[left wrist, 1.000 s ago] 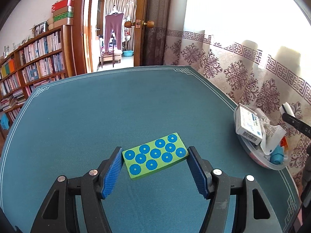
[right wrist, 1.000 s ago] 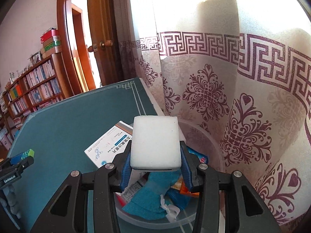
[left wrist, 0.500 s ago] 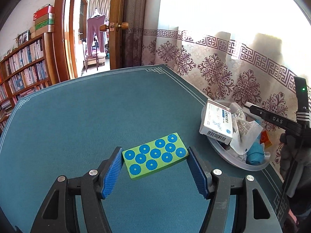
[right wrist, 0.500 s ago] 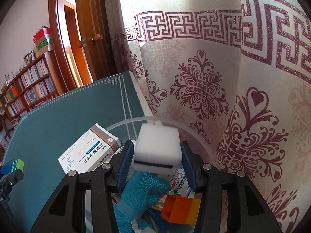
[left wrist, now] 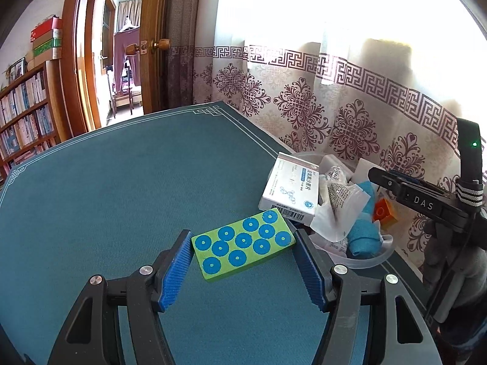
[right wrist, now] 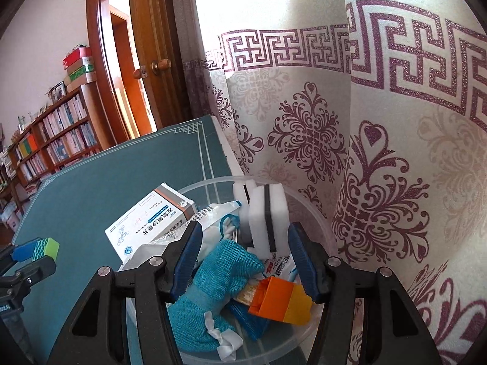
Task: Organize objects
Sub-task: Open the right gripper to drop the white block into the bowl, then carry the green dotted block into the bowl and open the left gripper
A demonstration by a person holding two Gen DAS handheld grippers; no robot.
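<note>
My left gripper (left wrist: 243,254) is shut on a green block with blue dots (left wrist: 245,245) and holds it above the teal table (left wrist: 121,188), just left of the clear plastic bowl (left wrist: 369,263). My right gripper (right wrist: 243,257) is open over the bowl (right wrist: 307,200). A white sponge with a dark stripe (right wrist: 268,216) stands on edge in the bowl between the open fingers, free of them. The left gripper and green block show at the left edge of the right wrist view (right wrist: 45,248).
The bowl holds a white medicine box (right wrist: 149,222), a teal cloth pouch (right wrist: 213,289), an orange and yellow brick (right wrist: 281,299) and plastic packets (left wrist: 338,200). A patterned curtain (right wrist: 365,152) hangs right behind the bowl. A bookshelf (left wrist: 24,127) and door stand beyond the table.
My right gripper opened and let go of the white sponge, which now stands in the bowl. My left gripper carried the green block right, up to the bowl.
</note>
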